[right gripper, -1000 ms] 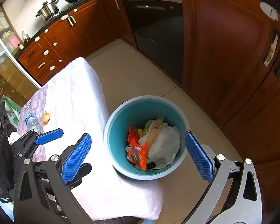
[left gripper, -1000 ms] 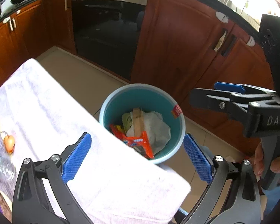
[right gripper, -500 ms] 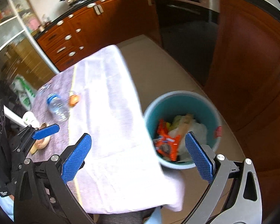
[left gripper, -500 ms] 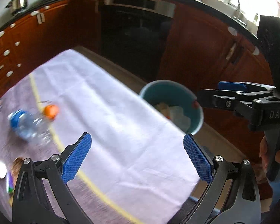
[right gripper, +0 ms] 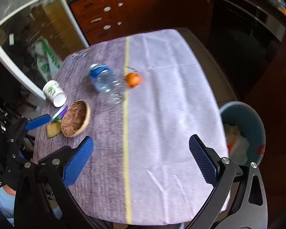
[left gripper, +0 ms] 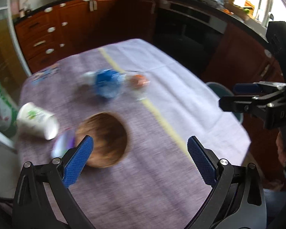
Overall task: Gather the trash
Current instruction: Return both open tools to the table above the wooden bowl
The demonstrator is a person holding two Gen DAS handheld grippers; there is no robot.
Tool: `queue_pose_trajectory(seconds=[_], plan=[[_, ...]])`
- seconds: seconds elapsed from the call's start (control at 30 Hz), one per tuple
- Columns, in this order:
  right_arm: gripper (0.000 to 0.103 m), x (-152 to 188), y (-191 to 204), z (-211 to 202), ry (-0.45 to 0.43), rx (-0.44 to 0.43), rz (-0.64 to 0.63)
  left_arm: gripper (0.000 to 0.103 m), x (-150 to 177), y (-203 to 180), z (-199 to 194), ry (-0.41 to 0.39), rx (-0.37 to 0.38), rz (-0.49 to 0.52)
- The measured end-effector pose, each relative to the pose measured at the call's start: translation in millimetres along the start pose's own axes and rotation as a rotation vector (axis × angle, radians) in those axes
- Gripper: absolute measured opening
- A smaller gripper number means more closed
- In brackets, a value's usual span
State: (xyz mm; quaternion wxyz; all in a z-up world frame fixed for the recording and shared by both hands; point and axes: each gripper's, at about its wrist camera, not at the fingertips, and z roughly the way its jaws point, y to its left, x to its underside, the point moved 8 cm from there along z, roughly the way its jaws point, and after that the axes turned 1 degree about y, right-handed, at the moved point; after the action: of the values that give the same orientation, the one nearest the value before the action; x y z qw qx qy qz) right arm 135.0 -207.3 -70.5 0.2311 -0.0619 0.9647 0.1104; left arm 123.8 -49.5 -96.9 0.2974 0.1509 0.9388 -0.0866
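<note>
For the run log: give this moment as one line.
left hand-held gripper: open, empty | right hand-held gripper: open, empty | clear plastic bottle, white paper cup: on table | teal bin: holds trash

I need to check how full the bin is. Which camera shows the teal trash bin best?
The right wrist view: the teal trash bin shows its open top, with white and orange trash inside, beside the table's edge. The left wrist view catches only a blurred sliver of rim behind the right gripper.

Matt woven tablecloth, wooden bowl
</note>
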Motion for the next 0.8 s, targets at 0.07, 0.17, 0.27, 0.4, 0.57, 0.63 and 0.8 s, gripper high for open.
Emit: queue_pose_trajectory(seconds=[0.07,0.17,0.27,0.4,0.57,0.63,0.8], plan=[[0.096,-3.7,23.8,10.3,0.016,0.001,-0.042,0.099,10.7,30.1,-2.9,0.000,-0.042,-0.018],[0.096,-7.6,50.2,24.5,0.037,0.012,-0.094,0.099,29.5,71.9,-1.6,0.017,-0.092,-0.055],[0.093,-10.6,80.0,43.7,0.067,-0.006,-0.132,0.099,50.8,108.0,3.9,0.055,-0.115,-0.097],[0.088,-11.8,108.2,72.2,0.115,-0.029,-0.143,0.099,74.2,140.4,11.1,0.094,-0.107,-0.137],[0.076,-8.3,123.3,100.5,0.165,-0.061,-0.135,0.099,88.4,153.8,23.1,0.130,-0.055,-0.117],[0.071,-4.2,124.0,110.3,0.185,-0.068,-0.120,0.099,92.5,150.9,25.8,0.145,-0.033,-0.088],[0.064,6.3,124.7,126.9,0.227,-0.116,-0.069,0.099,90.1,142.3,37.2,0.149,0.011,-0.003]])
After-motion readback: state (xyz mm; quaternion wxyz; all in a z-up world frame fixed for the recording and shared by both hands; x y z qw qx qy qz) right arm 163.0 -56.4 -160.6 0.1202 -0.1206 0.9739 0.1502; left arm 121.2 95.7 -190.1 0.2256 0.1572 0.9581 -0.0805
